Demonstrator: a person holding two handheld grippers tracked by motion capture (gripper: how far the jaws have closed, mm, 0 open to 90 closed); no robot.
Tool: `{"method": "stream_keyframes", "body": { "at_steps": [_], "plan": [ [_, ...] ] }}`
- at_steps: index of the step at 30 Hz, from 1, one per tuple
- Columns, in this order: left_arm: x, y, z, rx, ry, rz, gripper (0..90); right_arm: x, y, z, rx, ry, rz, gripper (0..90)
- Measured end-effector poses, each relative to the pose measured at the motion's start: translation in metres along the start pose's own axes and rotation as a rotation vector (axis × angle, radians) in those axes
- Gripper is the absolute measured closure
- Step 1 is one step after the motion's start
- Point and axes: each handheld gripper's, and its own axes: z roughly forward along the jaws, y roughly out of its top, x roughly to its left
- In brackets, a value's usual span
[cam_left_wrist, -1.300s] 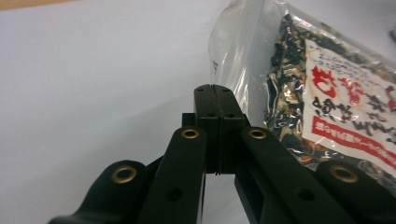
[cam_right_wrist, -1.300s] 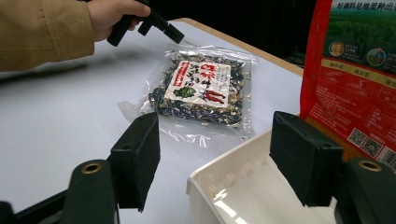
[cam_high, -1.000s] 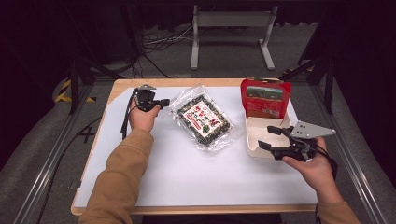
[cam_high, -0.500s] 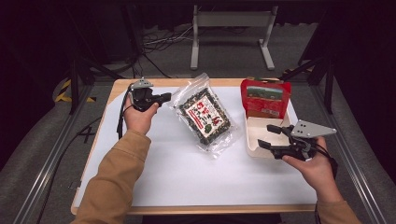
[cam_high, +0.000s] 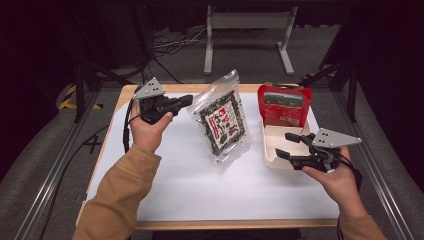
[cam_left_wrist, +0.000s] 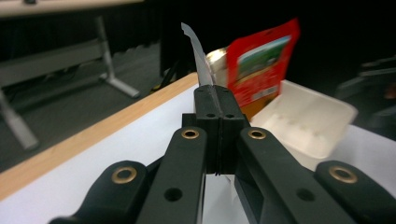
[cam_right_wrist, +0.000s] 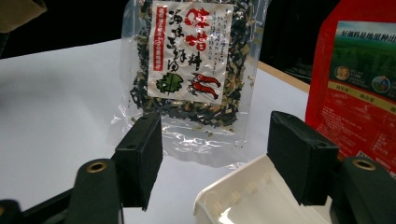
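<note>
The left claw (cam_high: 186, 100) is pinching the upper corner of a clear packet of dried seaweed (cam_high: 224, 122), its jaws pressed tight together on the plastic film. In the left gripper view the thin edge of the film is sticking up from between the closed jaws. The packet is hanging at a tilt above the middle of the bench (cam_high: 165, 185), its white label with red lettering facing the person; its lower corner seems to be brushing the white surface, though the high view is too coarse to be sure. The left hand (cam_high: 147, 131) is holding that gripper up over the far left part of the bench.

The right claw (cam_high: 286, 144) is hovering at the right side, its jaws standing wide apart with nothing between them, though they have just been closing a little. In the right gripper view the two black pads are framing the near rim of a white tray (cam_right_wrist: 243, 196), without touching it. The tray is sitting on the bench just beside the packet, and a red pouch (cam_high: 283, 105) is standing upright at the tray's far end. The right hand (cam_high: 337, 180) is gripping its tool near the bench's right edge, well apart from the left hand.
</note>
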Motion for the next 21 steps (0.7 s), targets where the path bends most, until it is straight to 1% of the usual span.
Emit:
{"method": "stream_keyframes", "body": {
  "at_steps": [1,2,8,9,11,15,17,19,21],
  "plan": [
    [-0.006,0.003,-0.002,-0.013,-0.011,0.015,90.0,0.0,0.0,0.0,-0.001,-0.001,-0.001,36.6],
    [-0.011,0.005,-0.004,-0.022,-0.021,0.02,90.0,0.001,0.001,0.0,0.001,-0.001,-0.005,36.7],
    [-0.035,0.016,-0.017,-0.089,-0.07,0.078,90.0,0.004,0.003,-0.001,-0.002,-0.001,-0.015,36.9],
    [-0.039,0.018,-0.019,-0.096,-0.084,0.084,90.0,0.004,0.003,-0.001,-0.002,-0.001,-0.015,36.9],
    [-0.048,0.022,-0.022,-0.114,-0.109,0.109,90.0,0.005,0.004,-0.001,-0.001,-0.003,-0.019,37.1],
    [-0.057,0.025,-0.028,-0.13,-0.129,0.14,90.0,0.008,0.007,0.001,-0.001,0.003,-0.025,37.0],
    [-0.061,0.026,-0.03,-0.134,-0.141,0.147,90.0,0.008,0.009,0.002,-0.004,0.012,-0.03,36.8],
    [-0.063,0.026,-0.031,-0.135,-0.143,0.153,90.0,0.007,0.012,0.004,-0.009,0.019,-0.031,36.5],
    [-0.065,0.026,-0.032,-0.137,-0.152,0.151,90.0,0.007,0.015,0.007,-0.016,0.039,-0.023,36.6]
  ]
}}
